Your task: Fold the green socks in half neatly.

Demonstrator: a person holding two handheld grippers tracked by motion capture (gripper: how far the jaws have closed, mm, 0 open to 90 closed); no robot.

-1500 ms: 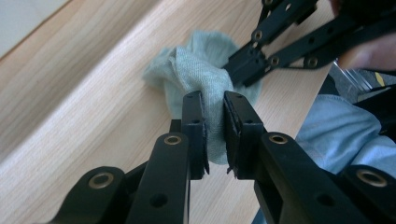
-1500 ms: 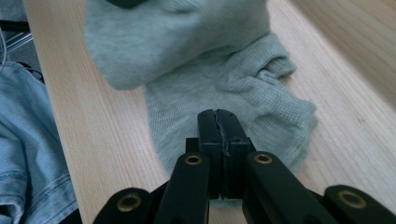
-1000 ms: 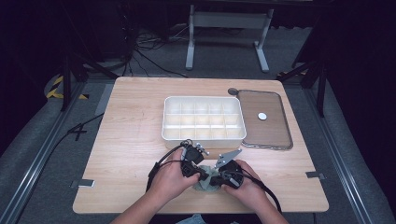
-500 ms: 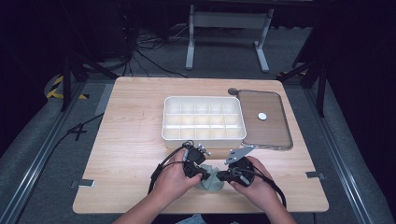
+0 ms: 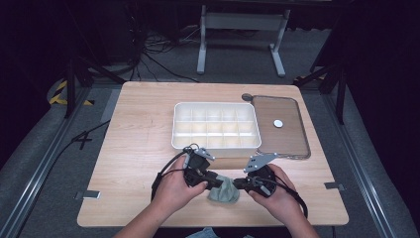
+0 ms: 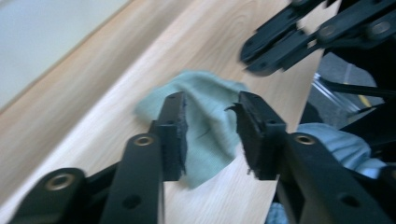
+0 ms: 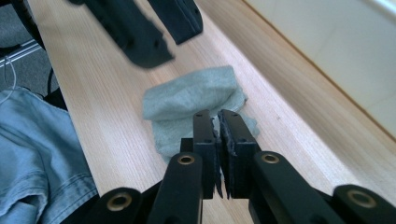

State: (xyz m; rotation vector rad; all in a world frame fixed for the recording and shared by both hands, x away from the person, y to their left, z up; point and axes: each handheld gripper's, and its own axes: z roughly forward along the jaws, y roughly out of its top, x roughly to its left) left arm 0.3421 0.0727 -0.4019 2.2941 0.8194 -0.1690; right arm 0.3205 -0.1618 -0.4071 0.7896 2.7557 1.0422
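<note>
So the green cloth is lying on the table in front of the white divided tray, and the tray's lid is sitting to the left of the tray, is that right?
Not quite. The lid sits to the right of the white divided tray, as the high view shows. The green cloth does lie on the table in front of the tray.

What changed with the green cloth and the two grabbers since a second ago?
The two hands drew apart a little, so more of the green cloth shows between them. The left gripper has just been opening its jaws, with the cloth lying beyond them on the table, no longer pinched. The right gripper has its jaws nearly together. The white divided tray and the brown lid stayed put.
</note>
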